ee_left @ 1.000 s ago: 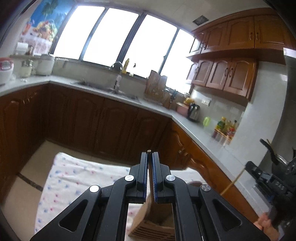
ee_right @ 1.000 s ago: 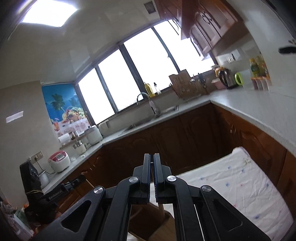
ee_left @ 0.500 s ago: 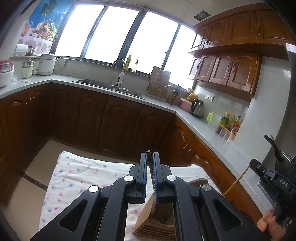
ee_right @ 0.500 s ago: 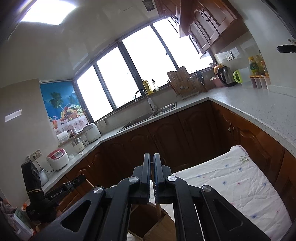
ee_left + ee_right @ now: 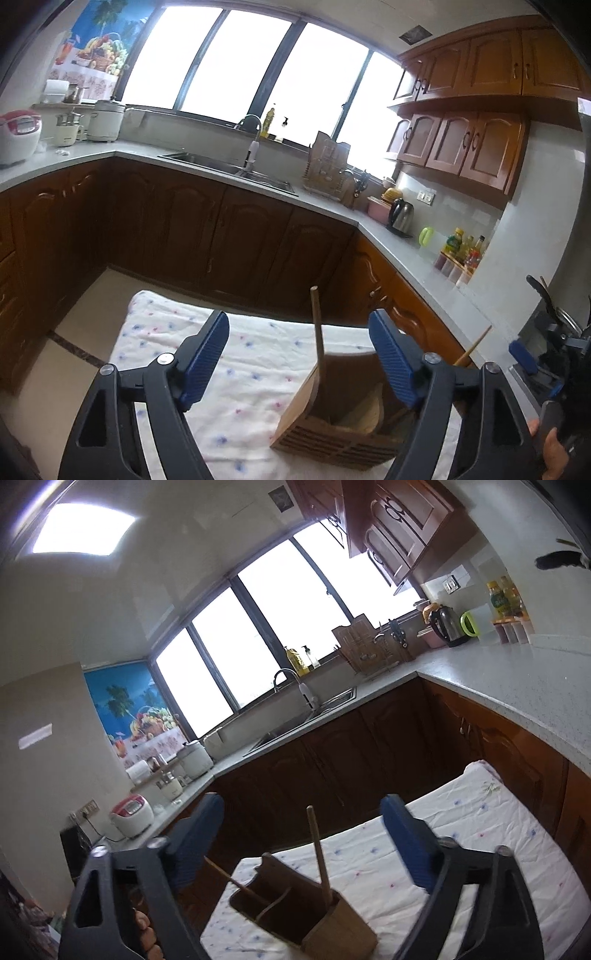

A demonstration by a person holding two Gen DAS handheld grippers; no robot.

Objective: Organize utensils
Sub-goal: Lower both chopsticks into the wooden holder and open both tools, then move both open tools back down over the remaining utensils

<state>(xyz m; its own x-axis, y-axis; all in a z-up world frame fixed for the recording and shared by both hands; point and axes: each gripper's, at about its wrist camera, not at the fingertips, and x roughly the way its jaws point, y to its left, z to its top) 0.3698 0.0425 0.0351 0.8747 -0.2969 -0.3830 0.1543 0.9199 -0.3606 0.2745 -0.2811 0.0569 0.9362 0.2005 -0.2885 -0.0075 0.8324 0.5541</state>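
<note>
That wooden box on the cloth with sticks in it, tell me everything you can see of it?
The box looks like brown wood, open-topped, split by inner walls into compartments, with a slatted side in the left view. It stands on the flowered cloth. Two thin wooden handles stick out: one near upright, one leaning. Neither open tool touches it.

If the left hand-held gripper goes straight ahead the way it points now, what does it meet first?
Probably the wooden stick standing in the holder, between the open left hand-held gripper's fingers; depth is unclear.
</note>
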